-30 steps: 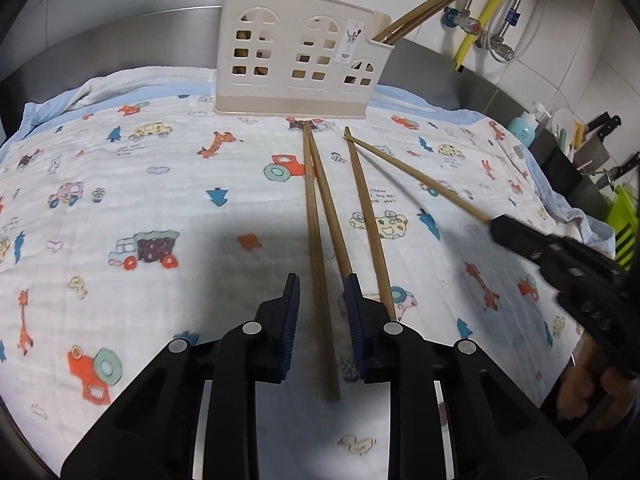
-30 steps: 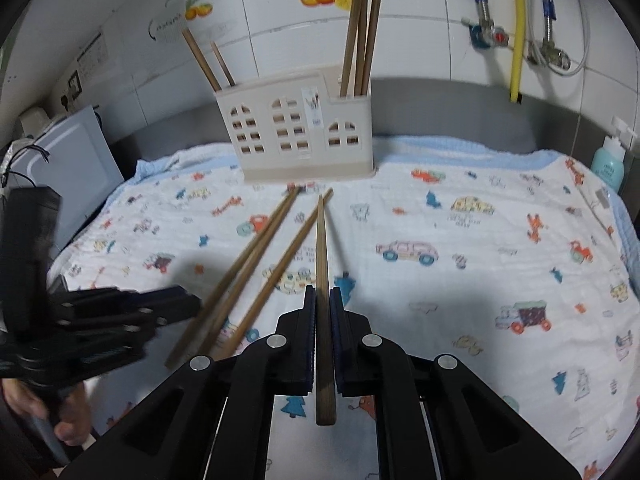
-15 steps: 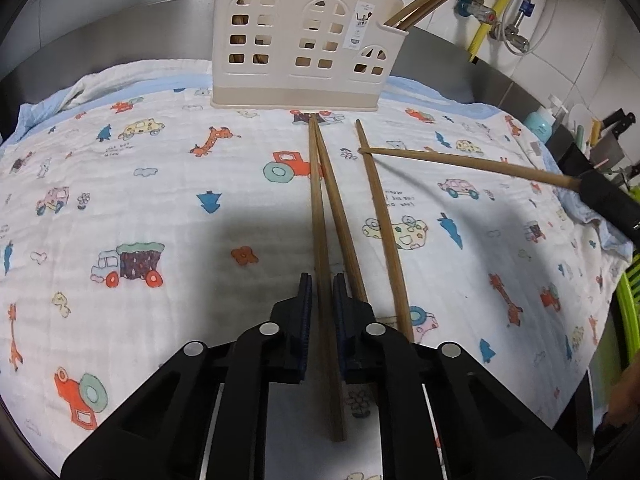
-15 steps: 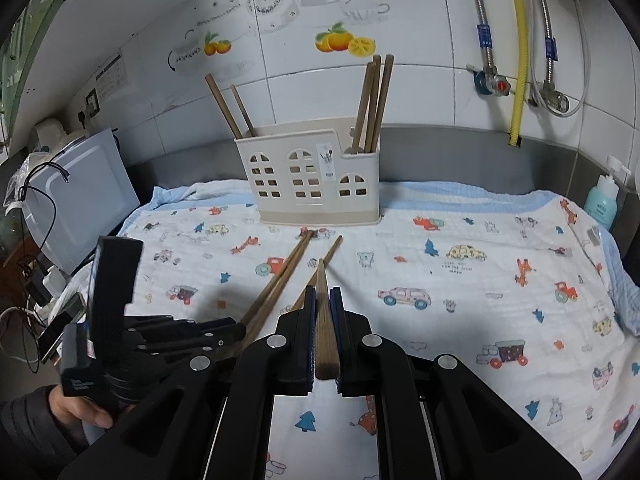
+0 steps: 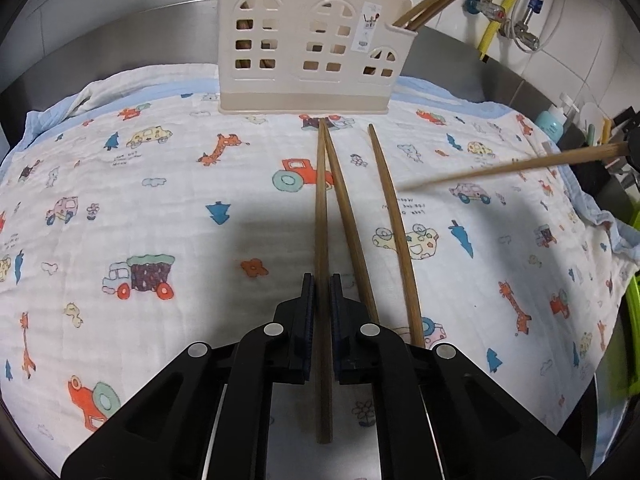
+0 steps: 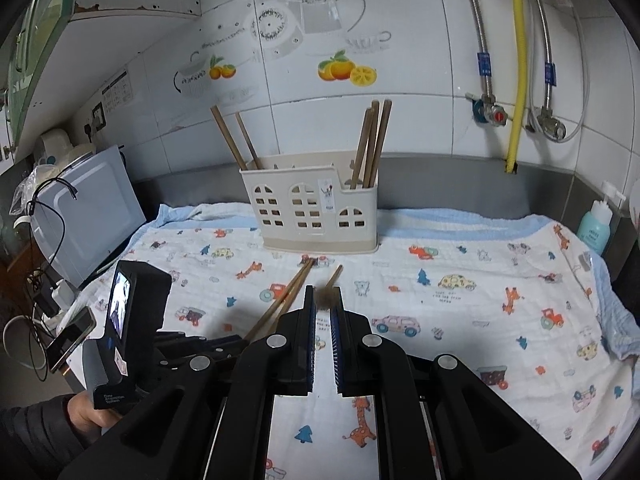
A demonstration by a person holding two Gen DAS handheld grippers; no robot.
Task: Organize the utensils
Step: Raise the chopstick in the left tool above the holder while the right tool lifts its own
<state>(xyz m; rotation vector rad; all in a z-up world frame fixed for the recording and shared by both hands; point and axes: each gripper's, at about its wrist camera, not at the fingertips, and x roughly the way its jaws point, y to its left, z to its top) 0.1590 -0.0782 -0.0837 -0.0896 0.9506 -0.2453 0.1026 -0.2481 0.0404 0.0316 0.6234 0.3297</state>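
A cream house-shaped utensil holder [image 5: 308, 52] [image 6: 312, 216] stands at the back of the printed cloth [image 5: 160, 208], with several chopsticks upright in it. My left gripper [image 5: 322, 292] is shut on one wooden chopstick [image 5: 321, 200], which points at the holder with its tip low by the base. Two loose chopsticks [image 5: 348, 216] [image 5: 394, 232] lie on the cloth just to its right. My right gripper [image 6: 324, 300] is shut on another chopstick [image 6: 326, 296], seen end-on and blurred. That chopstick [image 5: 520, 166] hangs in the air at the right of the left wrist view.
A white appliance [image 6: 92, 208] with a phone and cables [image 6: 72, 340] stands left of the cloth. A teal bottle [image 6: 596, 228] and a green rack [image 5: 632, 320] stand at the right. Pipes and valves [image 6: 518, 60] run down the tiled wall. A hand [image 6: 86, 412] holds the left gripper's handle.
The left jaws closed from apart onto the chopstick between them. The right gripper rose with its chopstick, lifting it off the cloth.
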